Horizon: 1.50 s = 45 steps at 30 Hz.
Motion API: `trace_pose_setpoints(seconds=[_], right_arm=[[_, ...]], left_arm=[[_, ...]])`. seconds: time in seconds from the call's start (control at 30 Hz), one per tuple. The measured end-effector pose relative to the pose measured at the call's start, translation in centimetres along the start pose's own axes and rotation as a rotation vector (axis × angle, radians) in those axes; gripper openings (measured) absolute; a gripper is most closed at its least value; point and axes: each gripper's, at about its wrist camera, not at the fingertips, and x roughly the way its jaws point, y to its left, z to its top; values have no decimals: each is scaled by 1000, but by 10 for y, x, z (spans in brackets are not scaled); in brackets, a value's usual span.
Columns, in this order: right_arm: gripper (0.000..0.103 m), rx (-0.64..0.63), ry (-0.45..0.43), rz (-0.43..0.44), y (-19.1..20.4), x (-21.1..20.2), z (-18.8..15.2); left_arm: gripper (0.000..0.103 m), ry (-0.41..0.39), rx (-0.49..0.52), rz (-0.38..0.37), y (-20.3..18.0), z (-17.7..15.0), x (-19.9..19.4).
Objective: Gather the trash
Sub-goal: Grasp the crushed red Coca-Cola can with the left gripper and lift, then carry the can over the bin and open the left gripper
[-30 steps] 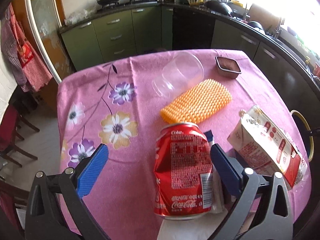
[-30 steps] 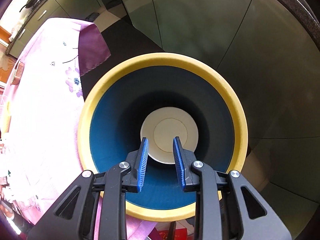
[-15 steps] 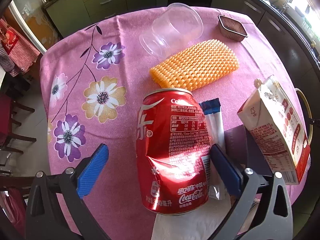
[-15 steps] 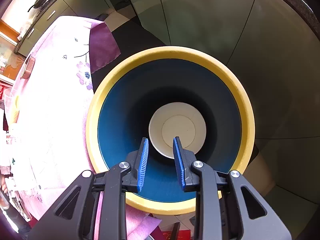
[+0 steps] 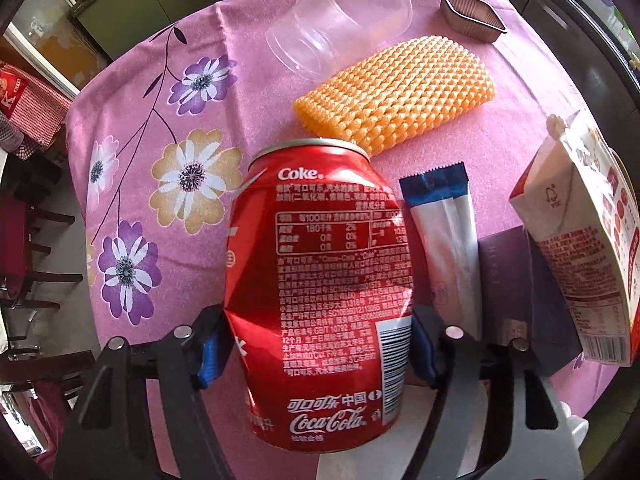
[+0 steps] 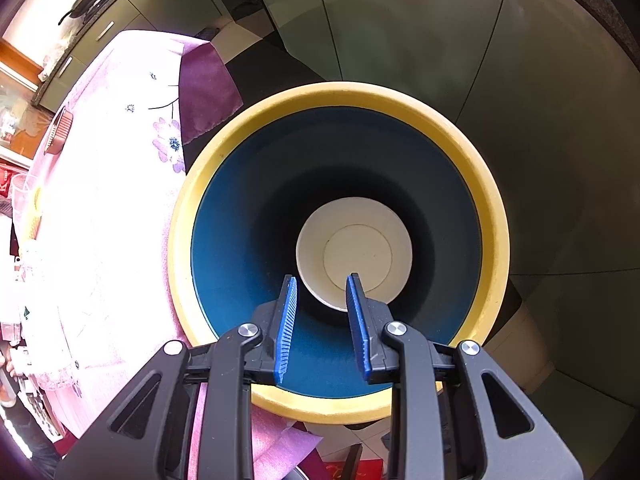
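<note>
Plainly "Coke", "Coca-Cola" on red can (image 5: 320, 296)

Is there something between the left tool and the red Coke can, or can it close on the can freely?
Nothing visible blocks it. The left tool has just been closing, and its blue pads already sit against both sides of the dented Coke can. The white and blue sachet lies beside the can, outside the right pad.

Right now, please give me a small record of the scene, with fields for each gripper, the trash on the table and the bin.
left gripper: jaws just closing, pads on dented red cola can
right gripper: narrow gap, empty, above bin
bin: yellow rim, blue inside, white paper cup at bottom
table trash: milk carton, sachet, clear cup, orange foam net, foil tray
</note>
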Motion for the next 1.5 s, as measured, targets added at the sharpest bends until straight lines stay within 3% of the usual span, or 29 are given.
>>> trace_pose_setpoints(seconds=[0.43,0.67,0.9,1.13,1.23,1.5], right_arm=[[26,-34,-12,29,13,4,1],[26,-35,-62,62,10,-10,-4],[26,-55,-139,83,3,-41,-16],[26,-54,-200,88,-23,-68,-43],[26,-41,-216,92,-38,-75,-58],[26,-22,-229,101,-72,-81,-90]], left_arm=[[68,-135,-5,14,19,-20,-64],[68,-262,82,-32,-18,-42,-133],[68,-330,288,-216,-132,-56,-177],[68,-290,472,-375,-277,-32,-162],[68,-244,508,-407,-333,-9,-138],[68,-180,541,-378,-447,41,-70]])
